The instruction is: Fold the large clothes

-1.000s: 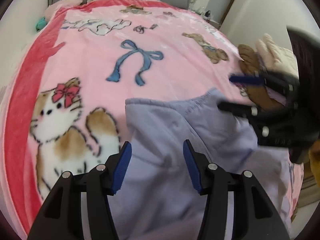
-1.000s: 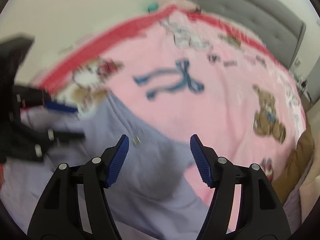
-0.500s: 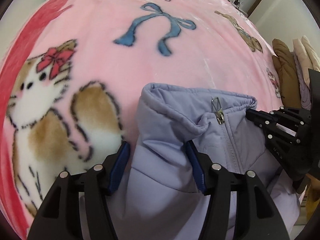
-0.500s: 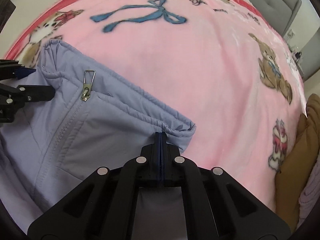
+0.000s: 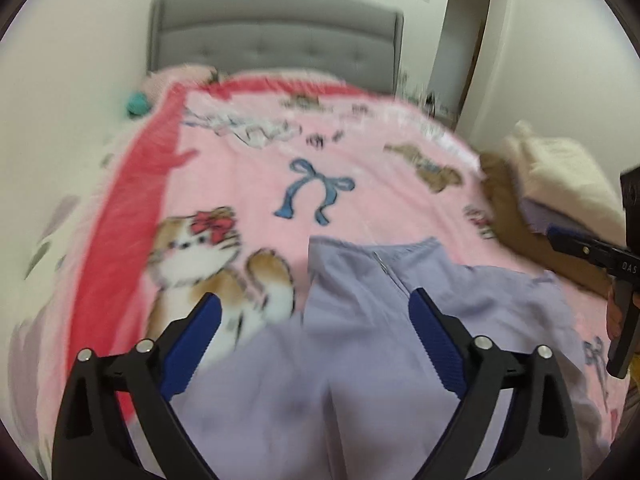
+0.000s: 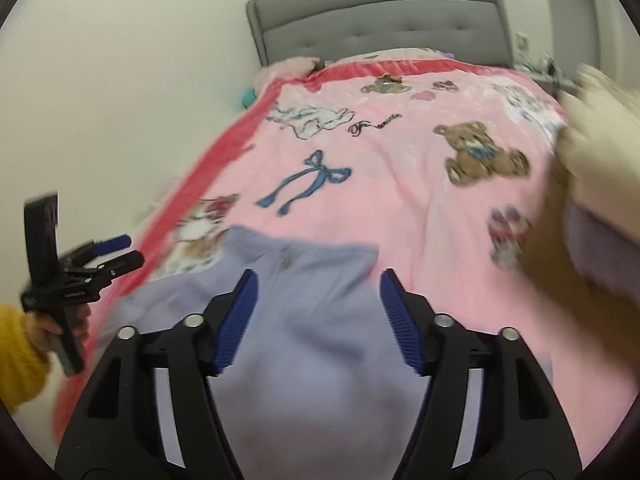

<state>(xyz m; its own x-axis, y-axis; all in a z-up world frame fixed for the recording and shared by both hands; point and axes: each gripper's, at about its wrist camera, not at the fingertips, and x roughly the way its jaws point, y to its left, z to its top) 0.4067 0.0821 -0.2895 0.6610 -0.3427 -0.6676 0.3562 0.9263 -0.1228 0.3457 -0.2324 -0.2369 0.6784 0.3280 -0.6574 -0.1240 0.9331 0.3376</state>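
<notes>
A lilac jacket [image 5: 360, 320] lies on the near part of a bed covered by a pink blanket [image 5: 260, 184]. It looks padded and soft, with a stitched stand-up collar at its far edge and a zip [image 5: 390, 276] running down the middle from the collar; a small metal pull sits near the top of the zip. The collar end points toward the grey headboard [image 5: 276, 36]. The cloth spreads wider toward the near edge and is blurred there, so its folds cannot be made out. The jacket rests just right of a printed cat [image 5: 208, 256] on the blanket, with a blue bow print [image 5: 312, 192] farther off.

The left claw [image 5: 314, 320] hangs above the jacket with its 2 blue pads wide apart and spreading; cloth shows beneath the gap, but neither pad touches it. The right claw [image 6: 318, 316] is likewise apart and widening over the jacket's middle, gripping nothing.

In the right wrist view a hand [image 6: 52, 328] in a yellow sleeve [image 6: 18, 356] holds the left tool at the left edge. At the right side of the bed sits a pile of other clothes [image 5: 560, 184], cream and brown.
</notes>
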